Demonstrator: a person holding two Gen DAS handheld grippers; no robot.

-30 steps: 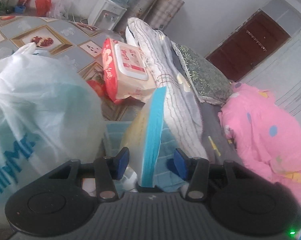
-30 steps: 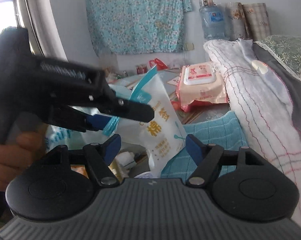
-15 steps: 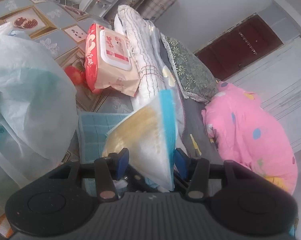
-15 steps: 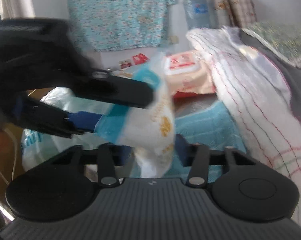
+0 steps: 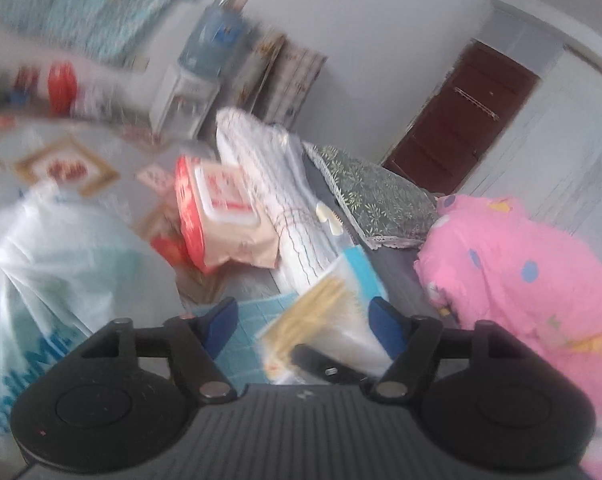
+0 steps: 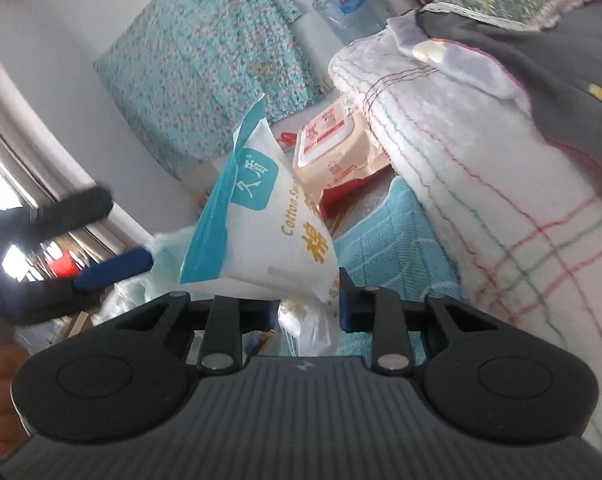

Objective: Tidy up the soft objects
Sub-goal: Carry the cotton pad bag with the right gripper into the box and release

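A white and blue bag of cotton swabs stands up between the fingers of my right gripper, whose jaws are closing with the pads pressed on its lower end. My left gripper hangs to the left of the bag, apart from it. In the blurred left wrist view the same bag lies between the blue pads of my left gripper, whose jaws are opening wide and do not press on it. One black finger of the right gripper shows under the bag.
A pink wet-wipes pack lies on the patterned surface beside a folded white blanket. A white plastic bag fills the left. A blue towel lies below. A pink spotted quilt and green pillow are right.
My left gripper, shut on the bag before, has opened and let go and drawn away. My right gripper has closed on the bag and rolled, so its view is tilted.
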